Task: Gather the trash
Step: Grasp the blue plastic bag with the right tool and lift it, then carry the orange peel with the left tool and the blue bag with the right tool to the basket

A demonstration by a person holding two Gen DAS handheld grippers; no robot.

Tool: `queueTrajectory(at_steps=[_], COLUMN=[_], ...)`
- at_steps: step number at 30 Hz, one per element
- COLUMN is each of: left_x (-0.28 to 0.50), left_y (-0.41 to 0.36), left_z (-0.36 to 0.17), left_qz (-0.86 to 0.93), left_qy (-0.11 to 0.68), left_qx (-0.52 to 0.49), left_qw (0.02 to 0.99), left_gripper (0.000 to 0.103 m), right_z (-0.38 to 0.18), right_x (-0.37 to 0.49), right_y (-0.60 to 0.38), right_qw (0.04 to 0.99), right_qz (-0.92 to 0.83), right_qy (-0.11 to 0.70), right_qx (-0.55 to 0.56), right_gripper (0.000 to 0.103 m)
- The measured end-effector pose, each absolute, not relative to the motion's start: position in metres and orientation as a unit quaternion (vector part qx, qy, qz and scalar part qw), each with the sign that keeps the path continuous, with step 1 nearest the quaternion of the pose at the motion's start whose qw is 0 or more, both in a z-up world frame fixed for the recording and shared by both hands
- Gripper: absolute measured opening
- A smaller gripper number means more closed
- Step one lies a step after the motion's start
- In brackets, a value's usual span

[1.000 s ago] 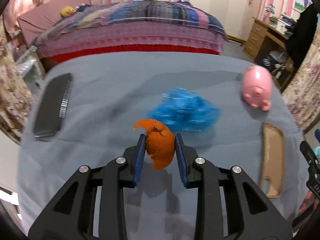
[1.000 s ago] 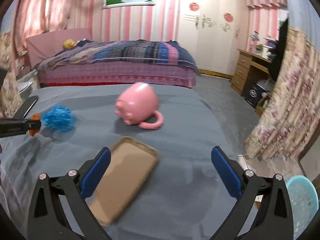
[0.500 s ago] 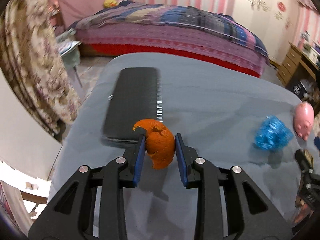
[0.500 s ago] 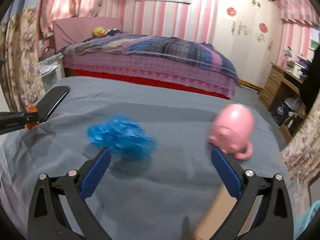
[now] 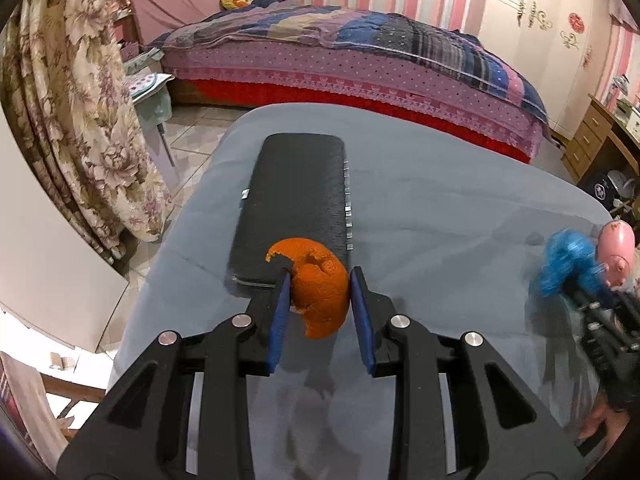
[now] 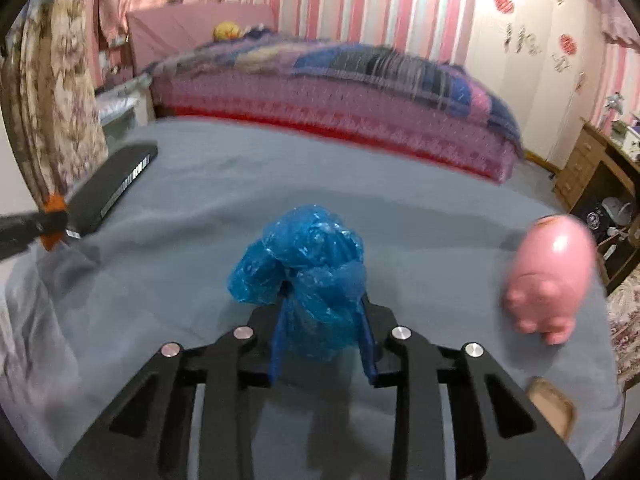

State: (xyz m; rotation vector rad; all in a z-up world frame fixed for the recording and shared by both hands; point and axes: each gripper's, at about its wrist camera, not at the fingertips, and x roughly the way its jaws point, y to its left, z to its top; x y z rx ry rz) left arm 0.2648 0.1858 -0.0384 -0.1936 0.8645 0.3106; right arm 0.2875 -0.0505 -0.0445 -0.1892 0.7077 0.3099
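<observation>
Orange peel (image 5: 320,292) sits clamped in the left gripper (image 5: 318,300) above the grey table (image 5: 440,220), blue plastic wrap (image 6: 304,276) pinched in the right gripper (image 6: 320,320) (flimsy, so it could slip free), while only the right view shows the brown tray (image 6: 552,412) and the whole pink pig (image 6: 548,276) beyond.

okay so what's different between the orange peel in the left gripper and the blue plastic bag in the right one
Colour and material: the orange peel is a stiff, curled, dimpled rind, while the blue plastic bag is soft, crinkled, glossy film.
Size: the peel fits between the left gripper fingers, while the bag bulges above and beyond the right gripper fingers.
Shape: the peel is a hooked shell; the bag is a bunched wad.
Shared: each is pinched between blue-padded fingers above the grey cloth.
</observation>
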Motion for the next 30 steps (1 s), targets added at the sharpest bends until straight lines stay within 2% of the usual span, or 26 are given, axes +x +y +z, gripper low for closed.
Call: queueTrajectory(at_steps=[7,30], left_x=[0.267,0.251], left_y=[0.156,-0.053], left_z=[-0.025,0.011], left_qz=[0.119,-0.055], left_qy=[0.41,0.39], left_qx=[-0.094,-0.018], left_qw=[0.899,0.919], left_gripper=[0.029,0.029], right_z=[-0.015,-0.012], right_x=[0.253,0.146], right_y=[-0.113,-0.353], right_qw=[0.934,0.945], right_qz=[0.131,-0.046], right_qy=[0.321,0.322], right_qx=[-0.083,-0.02], right_gripper=[0.029,0.029])
